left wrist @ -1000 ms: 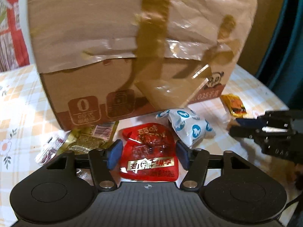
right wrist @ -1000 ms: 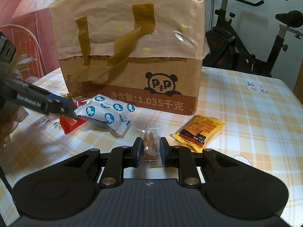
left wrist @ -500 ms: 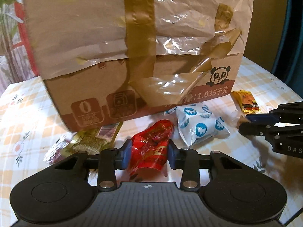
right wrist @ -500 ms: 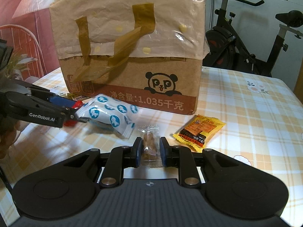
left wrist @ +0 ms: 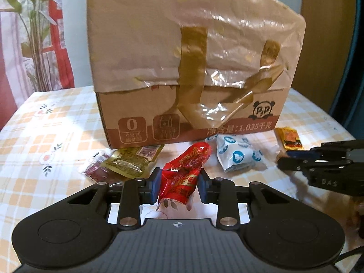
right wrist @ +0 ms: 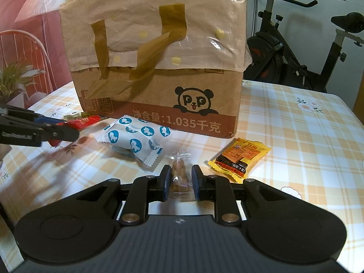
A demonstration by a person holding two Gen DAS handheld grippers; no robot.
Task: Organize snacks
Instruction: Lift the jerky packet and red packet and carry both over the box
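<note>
My left gripper is shut on a red snack packet and holds it off the table, in front of a tall cardboard box lined with a plastic bag. My right gripper is shut on a small clear-wrapped brown snack low over the tablecloth. A white packet with blue dots lies between the two grippers. A yellow-orange packet lies right of the right gripper. An olive-gold packet and a dark red packet lie left of the red one.
The checked tablecloth covers the table around the box. An exercise bike stands behind the table on the right. A plant and red curtain stand behind it on the left. The right gripper also shows at the left wrist view's right edge.
My left gripper closed on the red packet and lifted it off the table, drawing back from the box. The right gripper stayed shut on the clear-wrapped snack.
</note>
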